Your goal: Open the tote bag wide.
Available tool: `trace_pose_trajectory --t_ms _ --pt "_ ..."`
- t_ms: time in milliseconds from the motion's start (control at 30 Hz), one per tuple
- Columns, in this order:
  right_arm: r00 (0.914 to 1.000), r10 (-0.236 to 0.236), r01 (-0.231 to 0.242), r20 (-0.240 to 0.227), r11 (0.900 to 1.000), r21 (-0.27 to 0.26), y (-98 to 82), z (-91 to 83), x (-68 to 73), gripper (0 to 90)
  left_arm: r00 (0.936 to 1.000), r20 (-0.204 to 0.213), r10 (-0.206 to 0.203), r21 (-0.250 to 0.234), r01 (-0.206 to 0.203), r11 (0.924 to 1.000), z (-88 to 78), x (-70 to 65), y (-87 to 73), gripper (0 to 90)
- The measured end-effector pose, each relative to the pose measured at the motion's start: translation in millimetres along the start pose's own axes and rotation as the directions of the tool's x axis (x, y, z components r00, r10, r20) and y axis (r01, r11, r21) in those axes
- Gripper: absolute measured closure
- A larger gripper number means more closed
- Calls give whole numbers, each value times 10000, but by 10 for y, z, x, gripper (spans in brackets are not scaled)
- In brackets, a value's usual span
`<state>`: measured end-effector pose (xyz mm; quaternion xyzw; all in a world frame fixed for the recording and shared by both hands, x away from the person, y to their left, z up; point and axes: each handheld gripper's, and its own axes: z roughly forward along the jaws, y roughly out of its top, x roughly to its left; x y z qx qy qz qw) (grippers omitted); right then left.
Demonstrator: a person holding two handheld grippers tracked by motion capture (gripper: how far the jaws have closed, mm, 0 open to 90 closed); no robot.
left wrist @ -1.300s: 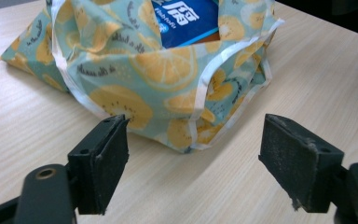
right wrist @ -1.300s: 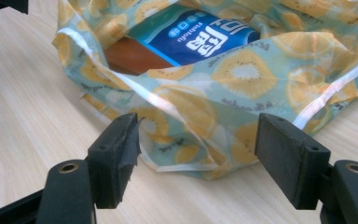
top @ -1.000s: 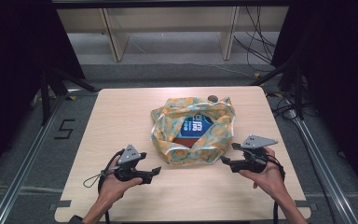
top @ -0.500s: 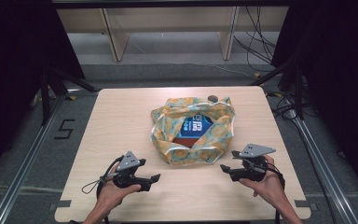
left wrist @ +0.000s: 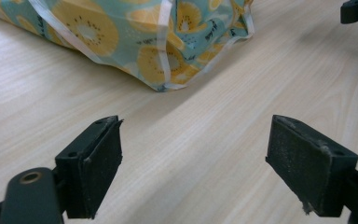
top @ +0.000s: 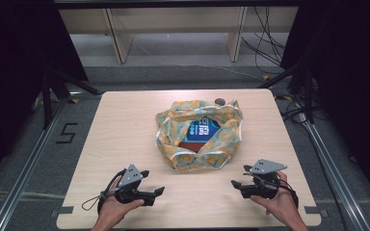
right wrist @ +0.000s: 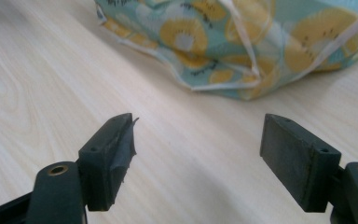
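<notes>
Bag (top: 200,134), teal cloth with yellow fruit print and white straps, sits crumpled near the middle of the wooden table (top: 125,125), mouth open upward. Inside: a blue packet (top: 203,130) lying over something dark red. Small dark round object (top: 219,101) on the table just behind the bag's far edge.

Left gripper (top: 154,191) held low at the near left edge, jaws spread wide, nothing between them, pointing toward the bag's near corner. Right gripper (top: 236,184) at near right, jaws also wide apart and empty, facing the bag. Both are clear of the bag, not touching it. Bag's near edge (left wrist: 168,70) fills the top of the left gripper view.
</notes>
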<state>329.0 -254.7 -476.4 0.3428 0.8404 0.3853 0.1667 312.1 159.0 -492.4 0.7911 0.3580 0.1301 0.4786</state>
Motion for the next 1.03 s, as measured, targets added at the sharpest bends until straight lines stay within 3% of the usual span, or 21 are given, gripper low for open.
trace_pose_trajectory --t_ms 33,133,167,200,233,300,333,367,400,433,467,500,633,933,967,1033 --pt "9999 144 -143 -51 9998 144 -24 -11 31 271 9999 -54 90 221 -88 9997 -14 -8 -11 171" --pt "10000 -36 37 -20 9999 146 -97 -25 53 270 9997 -26 234 330 -233 9992 -14 -53 -57 171" --pt "9999 137 -134 -73 9994 307 -119 -39 75 271 9996 -48 293 389 -291 9988 -13 -69 -66 171" --pt "10000 14 -13 -35 9997 241 -140 -45 76 271 9985 -64 544 636 -538 9965 -21 -65 -70 171" --pt "10000 72 -72 -25 9997 213 -161 -54 90 270 9990 -62 438 433 -435 9981 -1 -86 -78 171" --pt "10000 73 -72 -57 9995 323 -193 -77 110 270 9982 -180 570 589 -559 9967 -4 -77 -77 171" --pt "9998 68 -63 -183 9996 277 -210 -71 120 271 9976 -51 692 538 -688 9962 0 -65 -71 171" --pt "10000 57 -56 -41 9996 276 -222 -84 128 271 9963 -46 853 668 -848 9942 -5 -52 -70 171" --pt "10000 -26 28 -50 9996 281 -236 -80 130 270 9985 -70 544 611 -538 9967 6 -65 -81 171" --pt "10000 64 -61 -71 9994 353 -240 -83 137 271 9982 -96 597 562 -591 9967 11 -66 -81 171" --pt "10000 18 -18 27 9994 339 -245 -80 135 271 9957 -85 917 713 -909 9933 6 -42 -74 171" --pt "10000 45 -42 -71 9990 451 -246 -79 130 271 9971 -30 765 666 -761 9949 12 -55 -79 171" --pt "10000 0 -1 11 9993 364 -250 -71 120 270 9962 -33 869 763 -864 9933 8 -46 -77 171" --pt "9999 -11 16 -122 9991 418 -250 -61 111 270 9979 -139 633 634 -623 9960 27 -56 -84 171" --pt "9999 -3 8 -132 9991 414 -251 -60 109 271 9986 -178 506 822 -490 9954 22 -54 -87 171" --pt "9999 -1 7 -138 9991 427 -251 -60 107 271 9976 -113 685 917 -672 9935 14 -36 -82 171"
